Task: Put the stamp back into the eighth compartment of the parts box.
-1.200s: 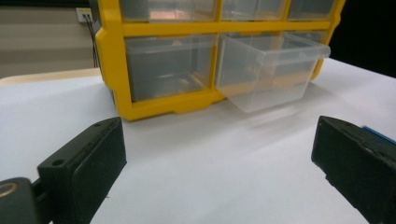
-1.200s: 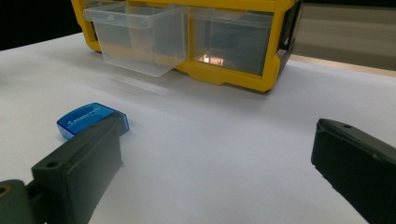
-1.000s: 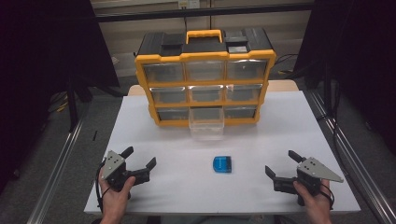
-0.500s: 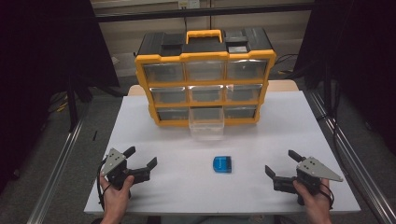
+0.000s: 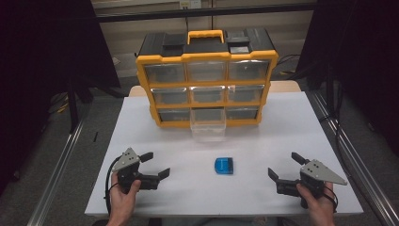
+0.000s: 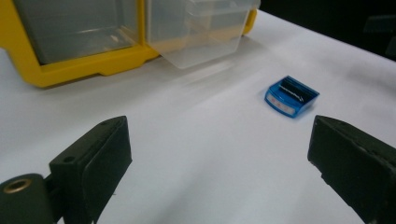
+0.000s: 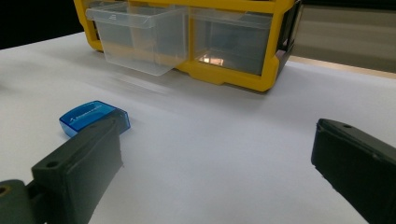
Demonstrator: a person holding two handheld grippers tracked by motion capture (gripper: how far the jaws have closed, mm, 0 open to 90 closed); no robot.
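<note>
A small blue plastic box (image 5: 224, 165) lies flat on the white table (image 5: 263, 136), between my two grippers; it also appears in the left gripper view (image 6: 291, 96) and the right gripper view (image 7: 91, 116). Behind it stands a yellow and black drawer cabinet (image 5: 207, 77) whose bottom middle clear drawer (image 5: 208, 125) is pulled out; that drawer (image 6: 201, 28) (image 7: 135, 35) looks empty. My left gripper (image 5: 155, 165) rests open near the front left, jaws pointing right. My right gripper (image 5: 284, 165) is open at the front right, with nothing between its jaws.
The cabinet holds several clear drawers, the others pushed in. Dark floor and metal rails (image 5: 61, 165) flank the table on both sides. A wall (image 5: 244, 19) lies behind the cabinet.
</note>
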